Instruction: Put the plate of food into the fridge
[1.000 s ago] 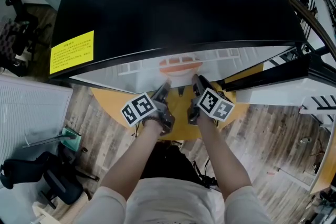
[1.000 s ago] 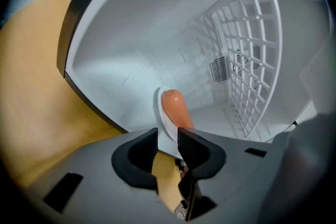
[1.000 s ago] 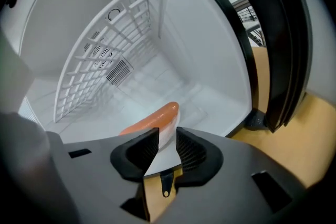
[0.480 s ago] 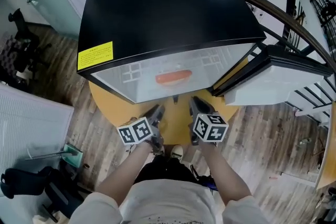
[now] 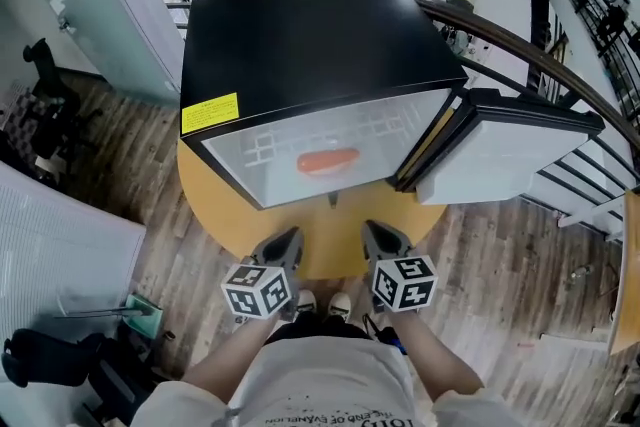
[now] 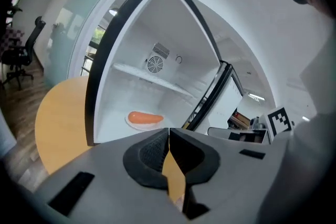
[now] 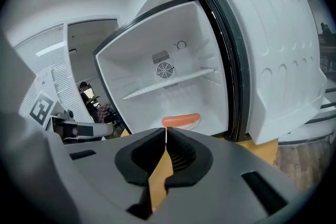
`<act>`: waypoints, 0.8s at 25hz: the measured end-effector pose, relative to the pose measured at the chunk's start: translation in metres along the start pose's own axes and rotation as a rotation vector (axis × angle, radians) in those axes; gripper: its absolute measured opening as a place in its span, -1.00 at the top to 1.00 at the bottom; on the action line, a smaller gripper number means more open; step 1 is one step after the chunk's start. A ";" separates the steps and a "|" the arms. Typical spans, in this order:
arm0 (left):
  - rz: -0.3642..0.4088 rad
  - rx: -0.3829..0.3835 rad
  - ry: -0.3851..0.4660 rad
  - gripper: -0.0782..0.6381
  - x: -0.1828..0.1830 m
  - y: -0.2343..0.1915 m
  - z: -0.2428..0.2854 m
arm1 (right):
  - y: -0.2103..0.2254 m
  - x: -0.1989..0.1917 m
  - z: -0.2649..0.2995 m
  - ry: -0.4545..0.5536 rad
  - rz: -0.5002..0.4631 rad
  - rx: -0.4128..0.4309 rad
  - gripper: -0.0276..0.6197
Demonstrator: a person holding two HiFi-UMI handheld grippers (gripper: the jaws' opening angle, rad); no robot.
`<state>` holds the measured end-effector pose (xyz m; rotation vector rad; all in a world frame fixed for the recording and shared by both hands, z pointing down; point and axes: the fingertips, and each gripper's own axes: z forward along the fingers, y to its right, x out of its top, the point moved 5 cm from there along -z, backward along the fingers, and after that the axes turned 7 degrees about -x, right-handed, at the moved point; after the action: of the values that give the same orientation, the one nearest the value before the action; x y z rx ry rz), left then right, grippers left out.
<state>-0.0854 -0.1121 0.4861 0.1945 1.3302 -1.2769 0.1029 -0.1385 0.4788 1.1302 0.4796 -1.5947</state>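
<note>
A white plate with an orange sausage (image 5: 327, 160) lies on the floor of the open black fridge (image 5: 300, 35), which stands on a round yellow table (image 5: 225, 215). The left gripper view shows the plate (image 6: 145, 118) low in the white interior, and the right gripper view shows the plate (image 7: 181, 120) under a wire shelf (image 7: 168, 84). My left gripper (image 5: 283, 245) and right gripper (image 5: 383, 237) hang side by side over the table's near edge, well short of the fridge. Both are shut with nothing between the jaws.
The fridge door (image 5: 500, 150) stands swung out to the right. Wooden floor surrounds the table. A black office chair (image 5: 50, 85) is at the far left, a curved railing (image 5: 560, 55) runs behind the fridge, and dark gear (image 5: 60, 360) lies at the lower left.
Both grippers have drawn back from the fridge opening toward the person's body. The plate with the sausage stays inside the fridge. The head has moved back, so the whole fridge shows.
</note>
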 end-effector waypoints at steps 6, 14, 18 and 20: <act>0.132 -0.001 -0.079 0.71 -0.020 0.031 -0.024 | -0.020 -0.006 -0.030 0.009 -0.023 -0.018 0.82; 0.144 0.021 -0.092 0.71 -0.037 0.047 -0.039 | -0.048 -0.034 -0.054 -0.015 -0.018 0.011 0.82; 0.207 0.015 -0.118 0.71 -0.047 0.056 -0.038 | -0.054 -0.042 -0.054 -0.047 -0.049 0.039 0.82; 0.238 0.013 -0.128 0.72 -0.050 0.059 -0.037 | -0.058 -0.043 -0.052 -0.062 -0.077 0.055 0.83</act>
<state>-0.0494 -0.0343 0.4813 0.2673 1.1529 -1.0785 0.0710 -0.0556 0.4771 1.1116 0.4457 -1.7137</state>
